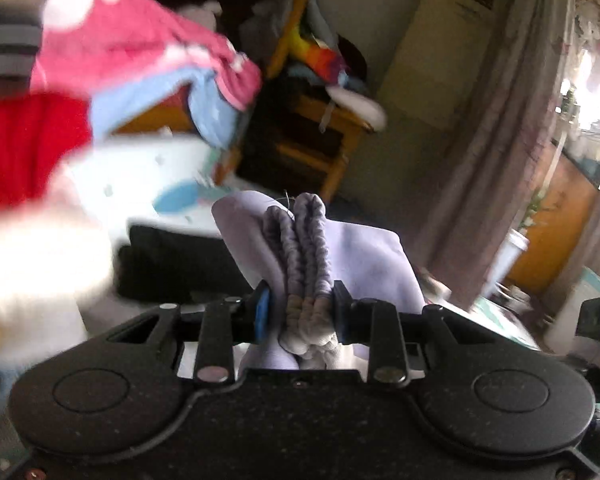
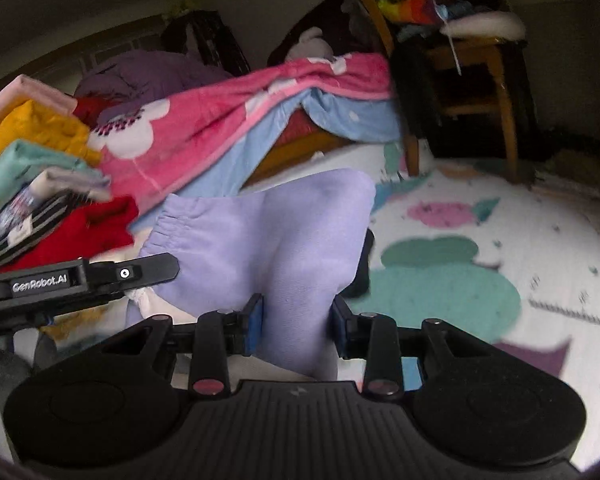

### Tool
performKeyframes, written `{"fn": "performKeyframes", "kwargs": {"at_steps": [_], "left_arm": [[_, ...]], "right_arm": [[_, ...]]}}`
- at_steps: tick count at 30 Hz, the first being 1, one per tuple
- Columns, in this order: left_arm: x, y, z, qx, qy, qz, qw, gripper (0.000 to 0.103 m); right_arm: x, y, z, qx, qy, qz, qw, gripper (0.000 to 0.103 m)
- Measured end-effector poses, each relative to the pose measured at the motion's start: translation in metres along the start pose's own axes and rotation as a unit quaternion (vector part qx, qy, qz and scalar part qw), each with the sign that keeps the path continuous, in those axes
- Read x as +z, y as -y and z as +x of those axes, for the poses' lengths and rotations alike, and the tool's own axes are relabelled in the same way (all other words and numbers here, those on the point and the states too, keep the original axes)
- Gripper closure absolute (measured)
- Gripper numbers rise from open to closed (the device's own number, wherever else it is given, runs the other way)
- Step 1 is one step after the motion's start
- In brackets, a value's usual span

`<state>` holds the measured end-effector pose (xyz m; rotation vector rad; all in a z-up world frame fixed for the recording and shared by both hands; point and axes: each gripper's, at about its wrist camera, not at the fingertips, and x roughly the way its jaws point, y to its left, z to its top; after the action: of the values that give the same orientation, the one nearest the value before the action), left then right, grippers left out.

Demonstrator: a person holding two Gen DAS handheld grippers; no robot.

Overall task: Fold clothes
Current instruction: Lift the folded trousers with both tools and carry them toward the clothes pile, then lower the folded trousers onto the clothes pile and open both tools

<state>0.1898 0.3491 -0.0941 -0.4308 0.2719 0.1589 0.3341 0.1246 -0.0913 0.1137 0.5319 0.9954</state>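
A lavender garment (image 2: 284,232) with a gathered elastic waistband (image 1: 304,256) hangs lifted between both grippers. My left gripper (image 1: 302,312) is shut on the bunched waistband, its blue pads pressing the folds from both sides. My right gripper (image 2: 296,320) is shut on a thick fold of the same lavender cloth (image 1: 364,256). In the right wrist view the left gripper's black finger (image 2: 140,272) reaches in from the left edge against the garment's gathered edge. The cloth below the jaws is hidden by the gripper bodies.
A stack of folded clothes (image 2: 40,184), yellow, mint, striped and red, lies at the left. A pink flowered blanket (image 2: 228,116) over a blue sheet drapes behind. A wooden chair (image 2: 468,92) piled with clothes stands at the back right. A white patterned mat (image 2: 480,240) covers the floor.
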Motion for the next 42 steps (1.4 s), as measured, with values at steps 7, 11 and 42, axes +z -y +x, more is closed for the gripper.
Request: {"fn": "performKeyframes", "kwargs": {"at_steps": [7, 11, 42], "left_arm": [[0.026, 0.007, 0.058, 0.196, 0.007, 0.113, 0.9740, 0.047], [-0.004, 0.021, 0.055, 0.209, 0.008, 0.160, 0.9648, 0.047], [0.044, 0.299, -0.161, 0.005, -0.230, 0.302, 0.9249, 0.007]], "right_arm": [[0.056, -0.002, 0.066, -0.069, 0.004, 0.037, 0.997, 0.039], [0.047, 0.012, 0.042, -0.057, 0.009, 0.058, 0.997, 0.040], [-0.010, -0.077, -0.425, -0.324, -0.108, 0.075, 0.937, 0.000]]}}
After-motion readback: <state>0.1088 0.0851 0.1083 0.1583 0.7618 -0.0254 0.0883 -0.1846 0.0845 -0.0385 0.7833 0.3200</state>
